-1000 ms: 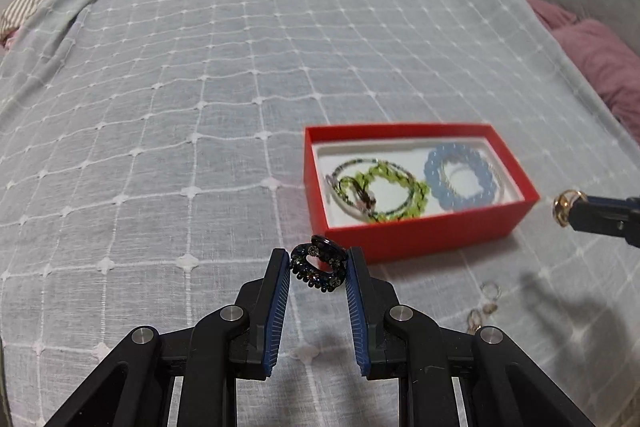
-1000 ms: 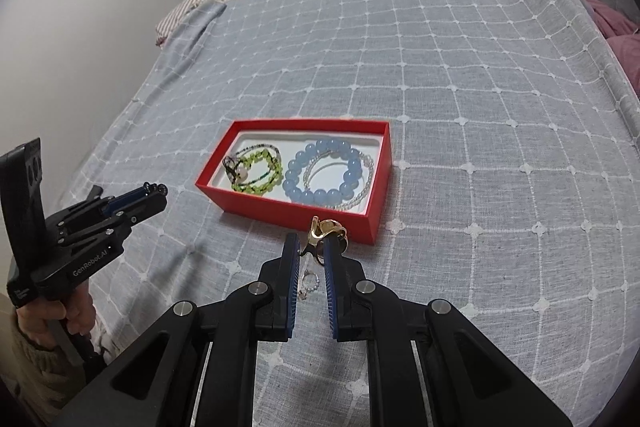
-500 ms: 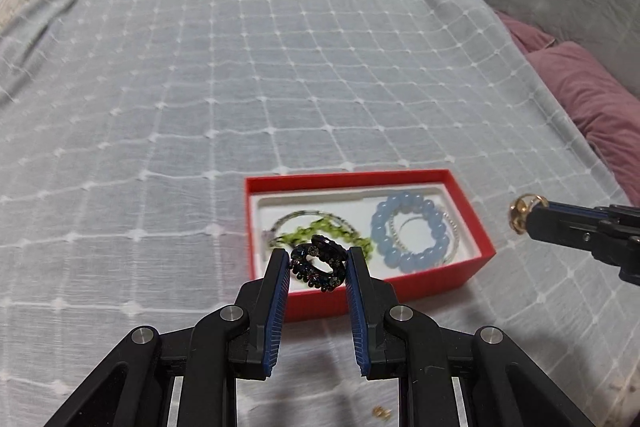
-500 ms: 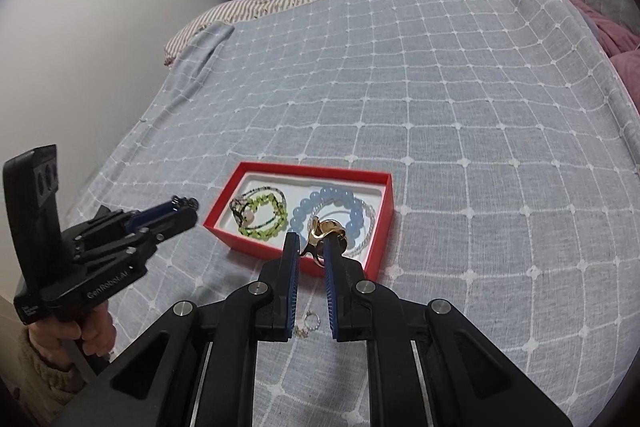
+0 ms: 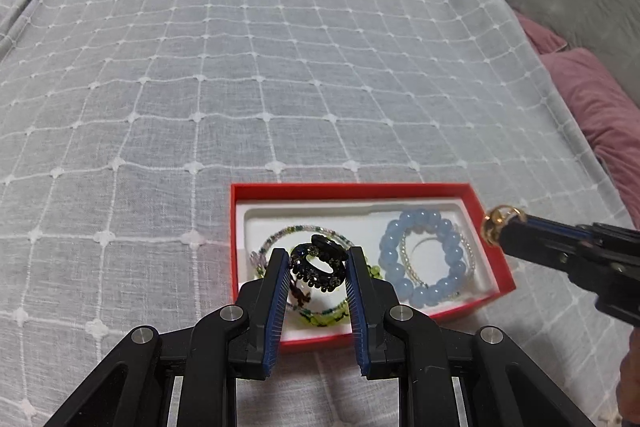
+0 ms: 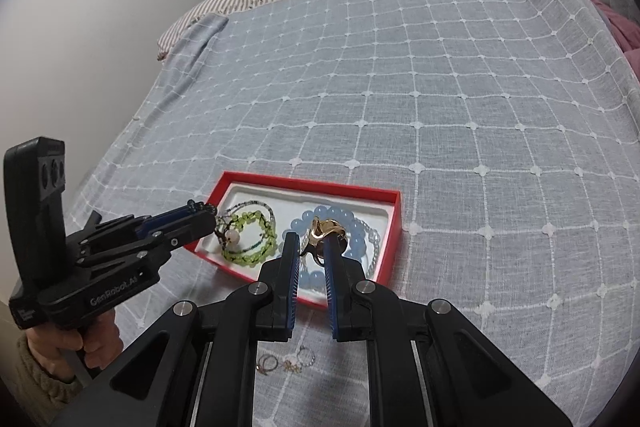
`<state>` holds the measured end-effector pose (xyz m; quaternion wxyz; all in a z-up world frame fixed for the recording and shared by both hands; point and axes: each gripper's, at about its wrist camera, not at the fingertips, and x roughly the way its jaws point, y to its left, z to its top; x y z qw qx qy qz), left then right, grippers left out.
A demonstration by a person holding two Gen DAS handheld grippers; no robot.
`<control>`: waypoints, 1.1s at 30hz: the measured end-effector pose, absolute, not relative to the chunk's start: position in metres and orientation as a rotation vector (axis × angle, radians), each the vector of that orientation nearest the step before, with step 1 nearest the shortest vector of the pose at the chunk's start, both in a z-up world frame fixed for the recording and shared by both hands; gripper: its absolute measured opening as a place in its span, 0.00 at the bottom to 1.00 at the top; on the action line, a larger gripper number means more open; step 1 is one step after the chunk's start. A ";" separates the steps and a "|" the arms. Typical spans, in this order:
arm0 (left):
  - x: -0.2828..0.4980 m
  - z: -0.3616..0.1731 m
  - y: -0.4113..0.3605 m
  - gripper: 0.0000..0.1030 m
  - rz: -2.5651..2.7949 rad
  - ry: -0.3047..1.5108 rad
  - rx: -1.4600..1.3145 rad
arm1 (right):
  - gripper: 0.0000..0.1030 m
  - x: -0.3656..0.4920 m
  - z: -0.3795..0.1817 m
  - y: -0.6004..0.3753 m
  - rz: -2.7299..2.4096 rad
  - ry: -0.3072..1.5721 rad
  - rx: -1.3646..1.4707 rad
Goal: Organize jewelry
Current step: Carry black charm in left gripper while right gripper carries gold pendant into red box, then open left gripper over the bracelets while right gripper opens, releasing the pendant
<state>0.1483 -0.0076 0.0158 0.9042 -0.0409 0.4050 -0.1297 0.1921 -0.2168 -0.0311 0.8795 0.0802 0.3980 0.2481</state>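
A red box (image 5: 348, 189) (image 6: 394, 223) with a white liner lies on the bed. Inside are a green bead bracelet (image 6: 250, 227) and a pale blue bead bracelet (image 5: 420, 255) (image 6: 360, 239). My left gripper (image 5: 319, 259) is shut on a black beaded ring (image 5: 318, 265) and hangs over the box's left half, above the green bracelet (image 5: 324, 317). My right gripper (image 6: 312, 247) is shut on a gold ring (image 6: 326, 231) over the blue bracelet; in the left wrist view its tip with the gold ring (image 5: 498, 221) sits at the box's right wall.
Several small rings and earrings (image 6: 286, 363) lie on the grey checked bedspread (image 5: 240, 87) in front of the box. Pink and grey pillows (image 5: 600, 107) line the right side. A hand (image 6: 86, 343) holds the left gripper's handle.
Both grippers have moved forward from the bedspread in front of the box to above it, each carrying its ring. The grips have not changed.
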 end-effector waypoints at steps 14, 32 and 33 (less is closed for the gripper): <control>0.159 0.004 -0.013 0.22 -0.250 0.865 -0.066 | 0.12 0.210 -0.047 -0.209 0.500 0.857 0.146; 0.153 0.015 -0.001 0.39 -0.241 0.829 -0.101 | 0.14 0.208 -0.035 -0.224 0.499 0.809 0.212; 0.152 0.017 0.001 0.39 -0.234 0.824 -0.106 | 0.14 0.207 -0.033 -0.226 0.499 0.806 0.218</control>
